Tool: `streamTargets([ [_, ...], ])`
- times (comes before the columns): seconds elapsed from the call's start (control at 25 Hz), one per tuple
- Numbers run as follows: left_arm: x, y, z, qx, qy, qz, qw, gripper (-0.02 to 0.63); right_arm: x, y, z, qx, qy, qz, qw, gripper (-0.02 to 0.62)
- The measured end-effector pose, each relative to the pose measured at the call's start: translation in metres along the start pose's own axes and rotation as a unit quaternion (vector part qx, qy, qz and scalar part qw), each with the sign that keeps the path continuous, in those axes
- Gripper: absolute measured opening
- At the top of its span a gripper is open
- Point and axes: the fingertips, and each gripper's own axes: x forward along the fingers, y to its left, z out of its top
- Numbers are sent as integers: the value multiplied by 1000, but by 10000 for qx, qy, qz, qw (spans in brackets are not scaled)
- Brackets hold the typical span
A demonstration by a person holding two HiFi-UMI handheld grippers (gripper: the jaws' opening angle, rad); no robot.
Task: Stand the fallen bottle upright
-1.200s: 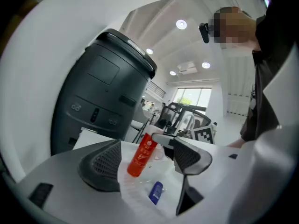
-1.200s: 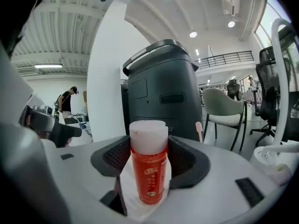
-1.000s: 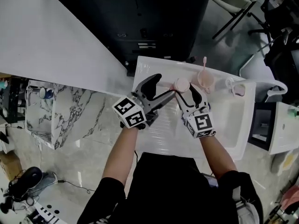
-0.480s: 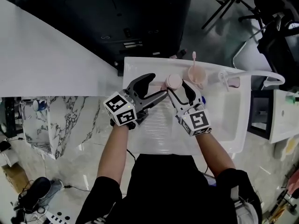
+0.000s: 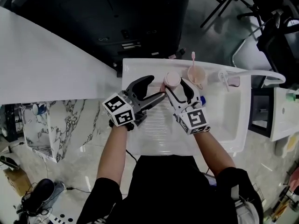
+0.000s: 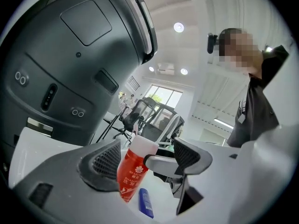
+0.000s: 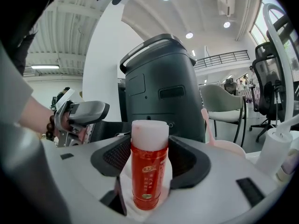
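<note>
A red bottle (image 7: 149, 171) with a pale cap stands upright between the jaws of my right gripper (image 7: 149, 155), and both pads press on its sides. From above, its cap (image 5: 172, 80) shows at the back of the white tray (image 5: 154, 134), with the right gripper (image 5: 175, 85) round it. My left gripper (image 5: 158, 87) sits just left of the bottle, its jaws spread wide and holding nothing. Along the left gripper (image 6: 148, 157), the bottle (image 6: 133, 171) shows beyond the pads (image 6: 108, 160), apart from them.
A pink cup (image 5: 196, 76) with a toothbrush stands right of the bottle, with a white pump bottle (image 7: 275, 153) farther right. A small blue tube (image 6: 145, 203) lies on the tray. A big dark machine (image 5: 140, 17) rises behind the tray's far edge.
The head camera has shifted, so the tray sits higher in the picture. My left gripper has sunk slightly beside the bottle. The right gripper keeps its hold.
</note>
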Motion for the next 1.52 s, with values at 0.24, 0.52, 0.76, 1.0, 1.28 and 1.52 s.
streamTargets([
  [0.24,29,-3,1,-103,242,-609,9978,371,-2,2,-4,1,72,5,10000,261],
  [0.52,42,-14,-4,-91,697,-1093,9915,371,0,5,-11,-71,222,24,9997,265],
  [0.76,41,-15,-4,-352,765,-1266,9884,363,6,4,-18,41,282,30,9996,278],
  [1.0,34,-6,1,-758,603,-1295,9868,240,10,5,-21,111,234,13,9997,284],
  [1.28,29,8,9,-745,382,-988,9916,15,21,3,-21,221,191,-40,9996,288],
  [1.52,29,9,2,-673,621,-950,9913,15,27,3,-22,217,167,-73,9996,288],
])
